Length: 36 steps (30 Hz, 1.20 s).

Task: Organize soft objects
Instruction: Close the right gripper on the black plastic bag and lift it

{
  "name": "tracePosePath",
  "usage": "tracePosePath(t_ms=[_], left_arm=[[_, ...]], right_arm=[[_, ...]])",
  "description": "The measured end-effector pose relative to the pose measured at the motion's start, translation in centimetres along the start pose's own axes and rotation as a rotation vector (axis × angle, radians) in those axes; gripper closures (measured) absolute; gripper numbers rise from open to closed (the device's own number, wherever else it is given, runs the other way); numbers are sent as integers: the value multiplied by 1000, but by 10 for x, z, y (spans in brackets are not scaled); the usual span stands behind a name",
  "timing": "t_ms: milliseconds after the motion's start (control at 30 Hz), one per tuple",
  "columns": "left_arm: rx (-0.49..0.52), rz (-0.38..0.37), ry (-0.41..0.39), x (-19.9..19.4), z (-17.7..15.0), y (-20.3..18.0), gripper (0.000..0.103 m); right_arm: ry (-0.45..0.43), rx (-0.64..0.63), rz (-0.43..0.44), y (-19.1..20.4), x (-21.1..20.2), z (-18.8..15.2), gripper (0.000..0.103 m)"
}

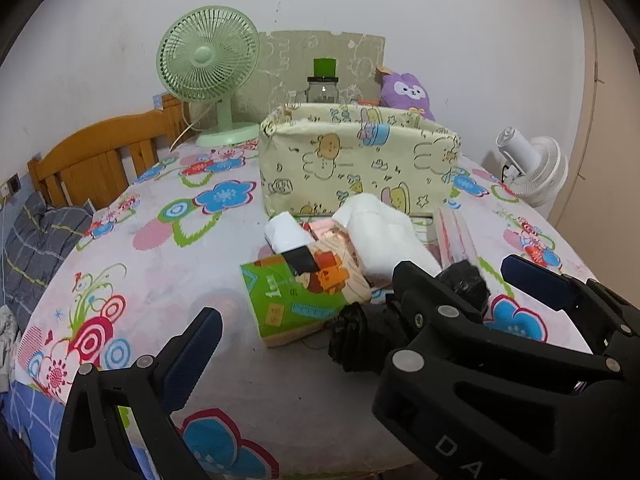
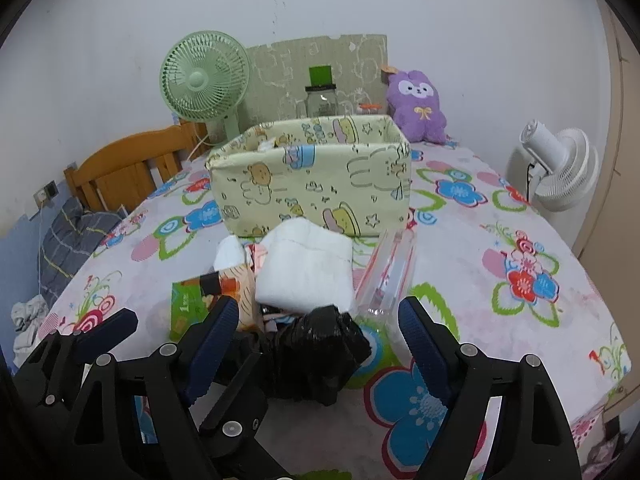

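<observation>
A pile of soft things lies on the flowered cloth in front of a yellow cartoon-print fabric basket [image 2: 312, 184] [image 1: 352, 164]. In it are a folded white cloth [image 2: 308, 268] [image 1: 384, 232], a green tissue pack [image 1: 288, 300] [image 2: 188, 308], a crumpled black plastic bag [image 2: 316, 352] [image 1: 360, 336] and a clear striped packet [image 2: 392, 276]. My right gripper [image 2: 318, 320] is open with the black bag between its pads, which stand apart from it. My left gripper [image 1: 320, 320] is open just left of it. Its left pad is over bare cloth and its right finger is hidden by the right gripper.
A purple plush [image 2: 418, 104] sits behind the basket beside a glass jar with a green lid [image 2: 320, 100]. A green fan [image 2: 204, 76] stands at the back left, and a white fan [image 2: 556, 168] off the right edge. A wooden headboard [image 1: 100, 156] is at the left.
</observation>
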<state>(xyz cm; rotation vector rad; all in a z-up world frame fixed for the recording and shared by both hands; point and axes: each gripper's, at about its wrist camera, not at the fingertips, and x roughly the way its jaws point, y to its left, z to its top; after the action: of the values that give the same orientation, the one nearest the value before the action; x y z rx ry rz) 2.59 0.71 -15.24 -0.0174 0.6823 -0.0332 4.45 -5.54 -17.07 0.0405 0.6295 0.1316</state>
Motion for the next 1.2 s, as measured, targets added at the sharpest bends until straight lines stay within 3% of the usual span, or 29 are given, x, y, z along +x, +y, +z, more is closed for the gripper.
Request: tracePosePath(t_ms=[133,233,467,500,700,1200], left_arm=[[2,4,18,5,-3,1,1],[6,10,34,10,-5,0,1],[-1,-6,50,14,-7,1,1],[-4,-10,50,15,-6,1,1],[0,-14,35,10,-2,-1,1],[-45,-18,-5,12,31,-3,0]], right_arm=[[30,6,3,0,7,-5,23],[60,11,2,-1,14,-7,41],[71,11,4,-2,19,-10,51],[67,12,4,-2,18,-10,60],[48,13,2,-4,13,-6,65],[-74,64,-47,-12,-1,26,66]])
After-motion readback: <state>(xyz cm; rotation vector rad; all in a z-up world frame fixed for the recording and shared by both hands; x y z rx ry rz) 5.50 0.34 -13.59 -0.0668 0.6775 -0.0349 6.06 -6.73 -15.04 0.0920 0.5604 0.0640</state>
